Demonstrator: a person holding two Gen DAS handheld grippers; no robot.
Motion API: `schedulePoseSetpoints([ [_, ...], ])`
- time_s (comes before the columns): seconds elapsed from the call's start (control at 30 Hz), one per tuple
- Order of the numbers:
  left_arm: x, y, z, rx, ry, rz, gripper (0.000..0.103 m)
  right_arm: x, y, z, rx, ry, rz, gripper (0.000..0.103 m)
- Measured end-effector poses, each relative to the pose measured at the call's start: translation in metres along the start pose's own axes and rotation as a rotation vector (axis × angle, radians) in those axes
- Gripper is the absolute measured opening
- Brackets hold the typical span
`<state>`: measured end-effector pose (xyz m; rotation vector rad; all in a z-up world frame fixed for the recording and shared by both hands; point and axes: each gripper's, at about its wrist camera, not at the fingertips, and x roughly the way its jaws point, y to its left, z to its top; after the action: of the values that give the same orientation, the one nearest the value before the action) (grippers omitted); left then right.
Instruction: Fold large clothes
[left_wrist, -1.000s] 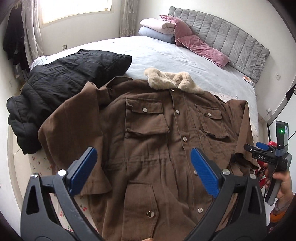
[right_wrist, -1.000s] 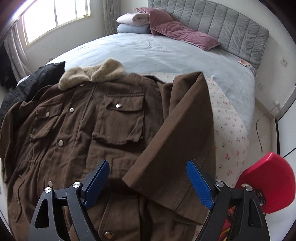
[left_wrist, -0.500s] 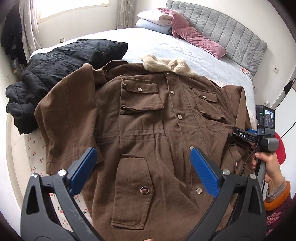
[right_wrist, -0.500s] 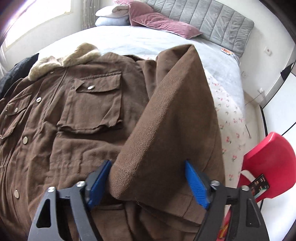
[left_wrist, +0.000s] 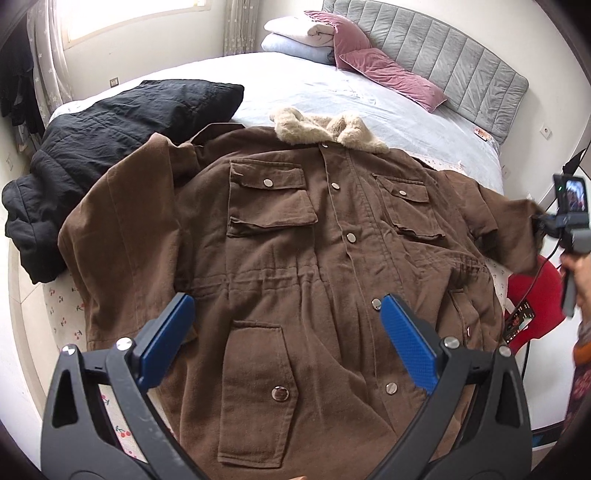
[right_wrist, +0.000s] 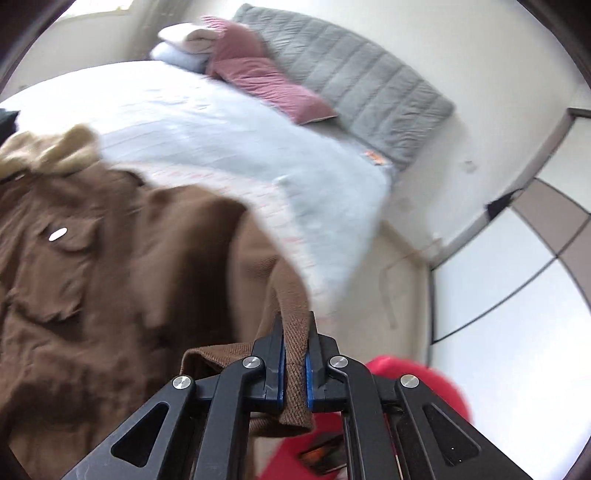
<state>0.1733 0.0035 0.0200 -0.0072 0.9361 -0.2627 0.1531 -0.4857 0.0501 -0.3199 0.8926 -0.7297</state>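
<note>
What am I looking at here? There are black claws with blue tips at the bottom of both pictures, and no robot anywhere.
No robot: a person holds a two-fingered tool in each hand, and each tool carries a wide-angle camera looking along its fingers. One picture comes from each tool.

The left hand-held gripper hangs open above a brown jacket with a furry collar, spread on a bed. A black coat lies beside it, and pillows sit by the grey headboard.

The right hand-held gripper is shut on the jacket's sleeve, pinching the cuff. This picture is blurred. The red thing below looks like a chair.
</note>
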Motion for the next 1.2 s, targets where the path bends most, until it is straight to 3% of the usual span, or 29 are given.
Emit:
schedulePoseSetpoints([
  [0.13,0.001,0.008,0.004,-0.007,-0.005,0.021,0.101,0.023,-0.039,0.031,-0.011,-0.028,-0.194,0.006],
  [0.27,0.002,0.022,0.009,-0.026,-0.009,0.055,0.101,0.055,-0.051,0.055,-0.061,-0.025,-0.356,0.006],
  [0.53,0.006,0.07,0.017,-0.084,-0.004,0.139,0.101,0.135,-0.063,0.078,-0.063,0.078,-0.482,0.006],
  [0.57,0.006,0.078,0.018,-0.093,-0.006,0.153,0.101,0.14,-0.065,0.08,-0.048,0.076,-0.483,0.01],
  [0.63,0.006,0.095,0.019,-0.113,-0.01,0.181,0.101,0.144,-0.068,0.082,-0.009,0.081,-0.488,0.037],
  [0.67,0.008,0.105,0.02,-0.122,-0.01,0.2,0.101,0.144,-0.068,0.083,0.008,0.082,-0.498,0.064],
  [0.7,0.009,0.114,0.02,-0.132,-0.009,0.222,0.101,0.136,-0.068,0.081,0.019,0.066,-0.478,0.074],
  [0.83,0.022,0.146,0.015,-0.198,0.027,0.256,0.101,0.113,-0.052,0.08,0.003,0.015,-0.377,0.074],
  [0.9,0.029,0.15,0.007,-0.246,0.051,0.199,0.101,0.103,-0.037,0.078,-0.002,0.0,-0.308,0.074],
  [1.0,0.043,0.137,-0.008,-0.223,0.1,0.052,0.101,0.077,-0.009,0.07,0.012,-0.027,-0.158,0.074],
  [1.07,0.055,0.122,-0.017,-0.171,0.138,0.042,0.101,0.058,0.013,0.062,0.017,-0.041,-0.049,0.074],
  [1.13,0.072,0.111,-0.023,-0.133,0.185,0.08,0.1,0.04,0.037,0.055,0.009,-0.057,0.055,0.074],
  [1.17,0.082,0.107,-0.025,-0.118,0.207,0.103,0.097,0.028,0.05,0.051,-0.001,-0.067,0.105,0.074],
  [1.2,0.09,0.105,-0.026,-0.1,0.221,0.146,0.071,0.019,0.063,0.048,-0.016,-0.075,0.146,0.074],
])
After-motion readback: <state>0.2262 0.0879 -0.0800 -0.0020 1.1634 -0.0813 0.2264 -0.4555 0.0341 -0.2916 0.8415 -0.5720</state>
